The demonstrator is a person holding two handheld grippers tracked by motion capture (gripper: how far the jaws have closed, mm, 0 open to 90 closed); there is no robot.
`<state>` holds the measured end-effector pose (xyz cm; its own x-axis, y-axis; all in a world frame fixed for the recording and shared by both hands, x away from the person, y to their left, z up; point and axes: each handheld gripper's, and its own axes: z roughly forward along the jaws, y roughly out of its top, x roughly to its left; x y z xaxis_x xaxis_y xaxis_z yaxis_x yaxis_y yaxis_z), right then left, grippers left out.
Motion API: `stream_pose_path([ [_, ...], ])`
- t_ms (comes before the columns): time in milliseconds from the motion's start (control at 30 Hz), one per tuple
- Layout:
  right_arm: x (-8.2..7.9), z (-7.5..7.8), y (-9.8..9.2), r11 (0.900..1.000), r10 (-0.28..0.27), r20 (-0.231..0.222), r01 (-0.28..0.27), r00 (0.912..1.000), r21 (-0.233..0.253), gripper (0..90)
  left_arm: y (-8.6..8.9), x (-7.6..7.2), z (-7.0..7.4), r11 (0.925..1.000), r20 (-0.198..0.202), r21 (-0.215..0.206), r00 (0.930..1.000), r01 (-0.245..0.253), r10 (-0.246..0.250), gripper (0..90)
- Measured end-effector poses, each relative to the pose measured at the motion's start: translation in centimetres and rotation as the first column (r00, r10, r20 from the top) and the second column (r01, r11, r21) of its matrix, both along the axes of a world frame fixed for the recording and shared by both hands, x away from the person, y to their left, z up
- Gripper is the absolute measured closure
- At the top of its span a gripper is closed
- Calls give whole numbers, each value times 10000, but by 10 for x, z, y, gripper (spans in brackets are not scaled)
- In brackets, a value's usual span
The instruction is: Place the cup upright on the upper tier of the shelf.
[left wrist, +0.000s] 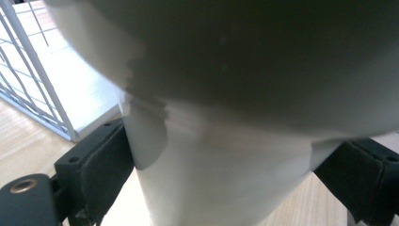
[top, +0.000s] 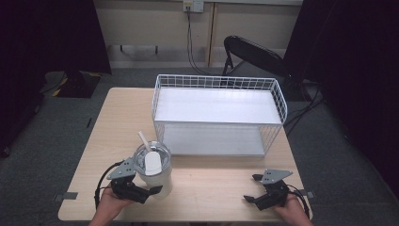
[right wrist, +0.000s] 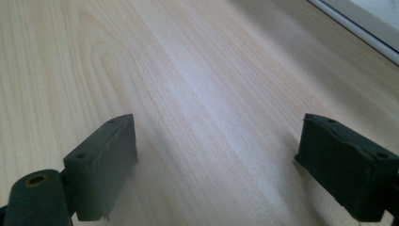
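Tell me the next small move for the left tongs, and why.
Probably lift the tumbler a little. The left tongs already have their pads on both sides of its white body, and the wire shelf rack stands just behind, while the right tongs rest open on the table.

- You have a light wood table (top: pixel 202 176) with its grain plain between the right gripper's jaws.
- A white wire rack (top: pixel 219 115) stands on it toward twelve o'clock, reaching almost to the far edge.
- A white tumbler (top: pixel 153 172) with a clear lid and a straw stands at seven o'clock, near the rack's near-left corner.
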<state>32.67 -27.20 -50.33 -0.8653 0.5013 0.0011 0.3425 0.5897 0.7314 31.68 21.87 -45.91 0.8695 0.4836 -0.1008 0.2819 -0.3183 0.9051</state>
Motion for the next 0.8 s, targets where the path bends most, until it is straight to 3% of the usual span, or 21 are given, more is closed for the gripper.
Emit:
stream_pose_path([
  [533, 0, 0, 0, 10000, -1, 0, 1, 10000, 0, 117, -4, 1, 0, 9985, 353, -547, 9993, -56, 76, 71],
  [800, 0, 0, 0, 10000, 0, -2, 0, 10000, -1, 117, -5, -1, 0, 9983, 865, -573, 9962, -69, 118, 87],
])
